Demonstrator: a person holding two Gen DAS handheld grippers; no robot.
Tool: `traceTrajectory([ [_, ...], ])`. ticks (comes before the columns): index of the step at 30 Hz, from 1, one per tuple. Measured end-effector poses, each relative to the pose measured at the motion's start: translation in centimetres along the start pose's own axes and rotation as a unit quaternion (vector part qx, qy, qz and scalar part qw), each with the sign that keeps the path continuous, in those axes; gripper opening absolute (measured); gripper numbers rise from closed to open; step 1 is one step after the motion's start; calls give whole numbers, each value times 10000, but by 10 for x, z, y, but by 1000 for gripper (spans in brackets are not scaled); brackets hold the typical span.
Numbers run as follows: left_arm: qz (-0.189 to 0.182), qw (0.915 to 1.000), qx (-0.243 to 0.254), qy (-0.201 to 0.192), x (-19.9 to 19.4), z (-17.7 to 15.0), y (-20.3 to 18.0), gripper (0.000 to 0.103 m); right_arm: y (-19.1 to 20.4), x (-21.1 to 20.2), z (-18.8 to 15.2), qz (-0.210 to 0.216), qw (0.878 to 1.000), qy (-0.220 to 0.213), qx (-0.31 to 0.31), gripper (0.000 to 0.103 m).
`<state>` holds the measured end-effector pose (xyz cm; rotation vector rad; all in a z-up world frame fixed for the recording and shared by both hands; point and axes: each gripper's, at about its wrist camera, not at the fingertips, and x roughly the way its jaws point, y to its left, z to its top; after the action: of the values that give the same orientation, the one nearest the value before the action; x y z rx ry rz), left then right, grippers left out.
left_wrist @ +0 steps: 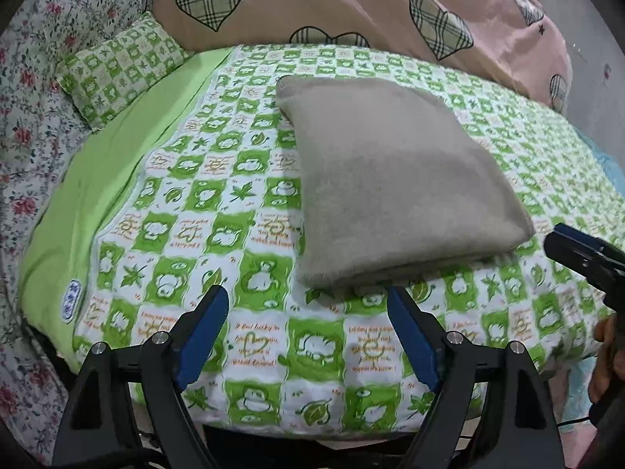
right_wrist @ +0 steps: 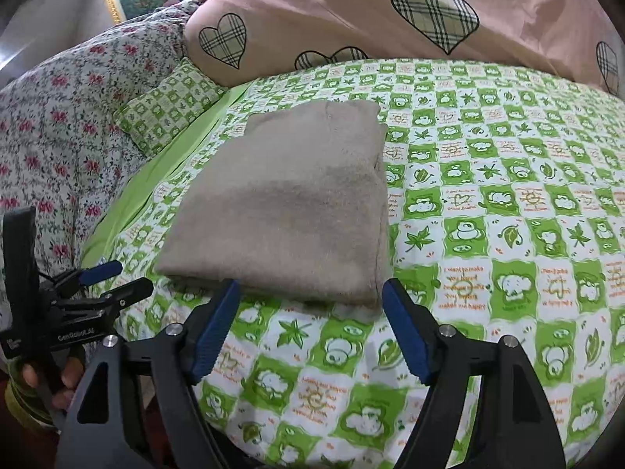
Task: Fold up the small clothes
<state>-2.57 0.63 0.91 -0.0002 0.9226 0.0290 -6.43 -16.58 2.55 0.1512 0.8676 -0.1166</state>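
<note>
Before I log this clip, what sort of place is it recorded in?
Most likely a bedroom at home. A folded grey garment lies on a bed with a green checked sheet, a matching pillow near the floral bedding, and a pink heart-print quilt behind.

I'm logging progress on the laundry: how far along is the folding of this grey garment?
Done: the grey garment lies in a compact folded rectangle on the green checked bedsheet. In hand: nothing; the left hand-held gripper and right hand-held gripper are both open, just short of it. Left: no other unfolded clothes are visible.
</note>
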Motion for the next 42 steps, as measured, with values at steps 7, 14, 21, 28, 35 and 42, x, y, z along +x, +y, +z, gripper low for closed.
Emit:
traceTrajectory([
  [7, 336, 9993, 147, 80, 0, -3, -5, 85, 7, -2, -13, 12, 9998, 36, -213, 86],
  [14, 374, 9991, 179, -8, 4, 12, -6, 85, 8, 10, -6, -52, 9997, 105, -216, 86],
  [21, 400, 9989, 213, -96, 14, 31, -11, 85, 7, 27, 12, -79, 9994, 208, -275, 87],
  [28, 382, 9989, 219, -151, 20, 44, -16, 86, 6, 41, 27, -125, 9990, 312, -288, 87],
  [35, 313, 9993, 199, -97, 28, 52, -16, 86, 8, 50, 39, -118, 9986, 398, -332, 87],
  [42, 264, 9995, 194, 46, 32, 54, -16, 87, 9, 54, 46, -100, 9981, 539, -286, 87],
])
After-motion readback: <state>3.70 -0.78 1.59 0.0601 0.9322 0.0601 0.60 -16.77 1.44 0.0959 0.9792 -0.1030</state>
